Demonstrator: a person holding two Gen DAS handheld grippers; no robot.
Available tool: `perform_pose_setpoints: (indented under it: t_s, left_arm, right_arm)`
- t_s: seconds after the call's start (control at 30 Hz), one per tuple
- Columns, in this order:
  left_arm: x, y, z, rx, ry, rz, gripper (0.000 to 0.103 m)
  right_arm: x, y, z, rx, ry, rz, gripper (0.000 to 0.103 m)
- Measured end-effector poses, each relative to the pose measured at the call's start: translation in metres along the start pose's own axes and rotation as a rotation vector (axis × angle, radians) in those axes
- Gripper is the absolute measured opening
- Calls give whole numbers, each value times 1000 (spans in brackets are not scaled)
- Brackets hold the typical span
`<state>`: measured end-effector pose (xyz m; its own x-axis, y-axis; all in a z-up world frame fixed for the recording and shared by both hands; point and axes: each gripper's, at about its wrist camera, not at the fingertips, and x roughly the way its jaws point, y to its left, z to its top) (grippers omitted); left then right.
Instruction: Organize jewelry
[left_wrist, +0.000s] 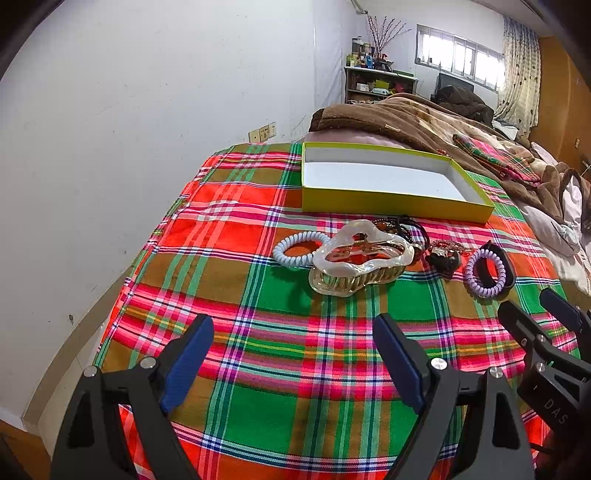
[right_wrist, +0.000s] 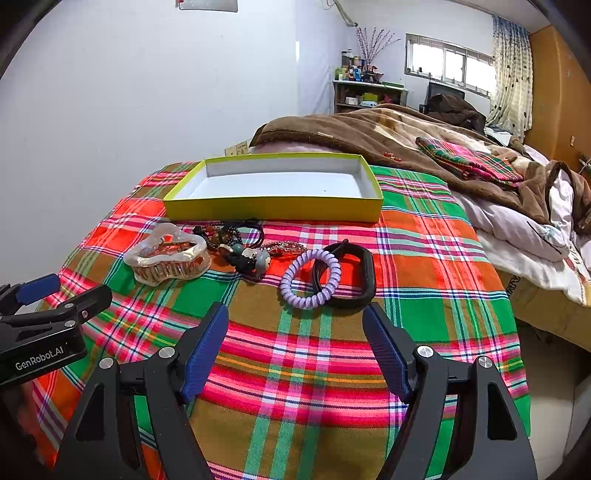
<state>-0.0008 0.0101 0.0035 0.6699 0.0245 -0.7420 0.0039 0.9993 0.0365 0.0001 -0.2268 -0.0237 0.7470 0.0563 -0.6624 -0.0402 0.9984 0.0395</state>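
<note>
A yellow-green box (left_wrist: 388, 205) (right_wrist: 273, 208) with a white inside stands open and empty on the plaid cloth. In front of it lie a pearly hair claw (left_wrist: 360, 258) (right_wrist: 168, 256), a pale blue coil hair tie (left_wrist: 297, 249), a purple coil hair tie (left_wrist: 484, 272) (right_wrist: 309, 278), a black band (right_wrist: 364, 280), and a tangle of beaded bracelets and dark ties (right_wrist: 236, 243) (left_wrist: 413, 232). My left gripper (left_wrist: 293, 332) is open and empty, short of the claw. My right gripper (right_wrist: 295, 323) is open and empty, just short of the purple tie.
The plaid cloth (right_wrist: 303, 369) covers the bed end; its left edge drops off by the white wall (left_wrist: 110, 147). A brown blanket (right_wrist: 369, 136) and white bedding (right_wrist: 524, 240) lie behind and to the right. A cluttered shelf (left_wrist: 380, 81) stands far back.
</note>
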Motion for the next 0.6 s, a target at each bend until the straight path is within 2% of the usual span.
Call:
perform_pose_setpoints:
  t_s: [0.6]
  left_arm:
    - [13,2,5,7,16,2,89]
  right_arm:
    - [9,-4,4,4,16,-7,75]
